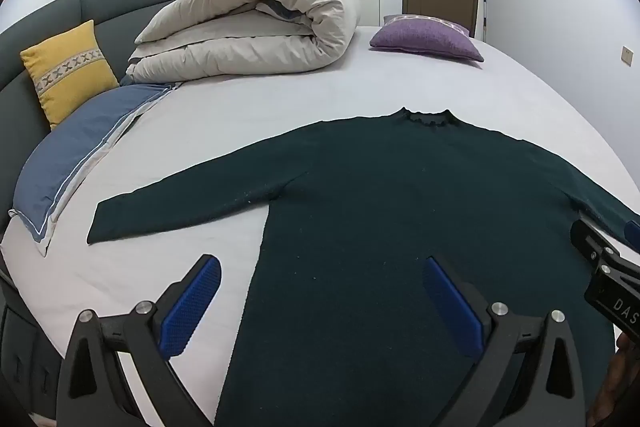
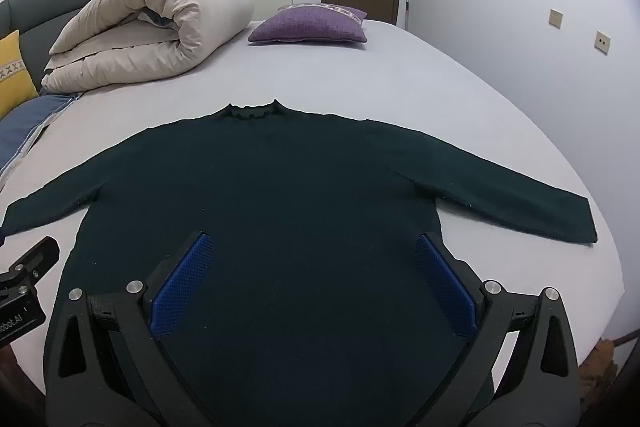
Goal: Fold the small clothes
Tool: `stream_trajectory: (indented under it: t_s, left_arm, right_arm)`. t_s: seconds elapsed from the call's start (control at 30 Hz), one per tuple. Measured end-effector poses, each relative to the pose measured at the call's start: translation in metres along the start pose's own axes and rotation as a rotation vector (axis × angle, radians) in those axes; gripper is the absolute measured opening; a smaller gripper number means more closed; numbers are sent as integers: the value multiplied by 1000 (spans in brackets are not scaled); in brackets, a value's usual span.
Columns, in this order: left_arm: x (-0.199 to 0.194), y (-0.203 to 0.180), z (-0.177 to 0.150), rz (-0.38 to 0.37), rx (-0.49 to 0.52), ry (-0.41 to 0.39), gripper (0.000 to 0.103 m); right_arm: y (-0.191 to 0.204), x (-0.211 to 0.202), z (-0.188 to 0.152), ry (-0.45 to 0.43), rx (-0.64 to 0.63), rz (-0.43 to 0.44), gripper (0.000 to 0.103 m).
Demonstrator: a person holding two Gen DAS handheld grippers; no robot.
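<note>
sweater (image 1: 384,187): dark green, flat on bed (image 1: 248,99), neck away from cameras, both sleeves spread out to the sides, hem nearest.
left gripper (image 1: 320,301): jaws wide, holding nothing, above hem area, left edge of sweater body between the blue pads (image 1: 192,303).
right gripper (image 2: 312,277): jaws wide, holding nothing, over lower body of sweater, near its right edge.
step, judged: not yet begun; likely first fold, sleeves or sides inward.
how to do well: pinch one layer edge only, near cuff or side seam; lift low, carry across body, lay flat; keep both sides even so fold lines run parallel; smooth before release.
risk: grabbing bed sheet with knit; dragging body askew.
count sweaters: one.
count sleeves: two, both laid out.
count grippers: two.
count pillows: yellow pillow (image 1: 66,67) one, purple pillow (image 2: 310,25) one, blue pillow (image 1: 76,155) one.
count duvets: one duvet (image 1: 256,27), rolled, well apart from sweater.
</note>
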State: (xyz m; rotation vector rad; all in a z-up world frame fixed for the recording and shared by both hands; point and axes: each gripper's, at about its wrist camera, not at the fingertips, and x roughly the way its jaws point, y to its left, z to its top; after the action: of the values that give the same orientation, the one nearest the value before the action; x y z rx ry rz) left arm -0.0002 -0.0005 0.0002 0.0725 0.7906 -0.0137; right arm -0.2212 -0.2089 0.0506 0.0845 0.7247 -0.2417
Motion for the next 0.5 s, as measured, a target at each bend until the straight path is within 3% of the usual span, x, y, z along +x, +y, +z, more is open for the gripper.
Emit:
stream_trajectory:
  t_s: [0.5]
  left_arm:
    - [0, 0, 0, -3, -2, -8, 103]
  right_arm:
    - [-1, -4, -2, 0, -3, 0, 103]
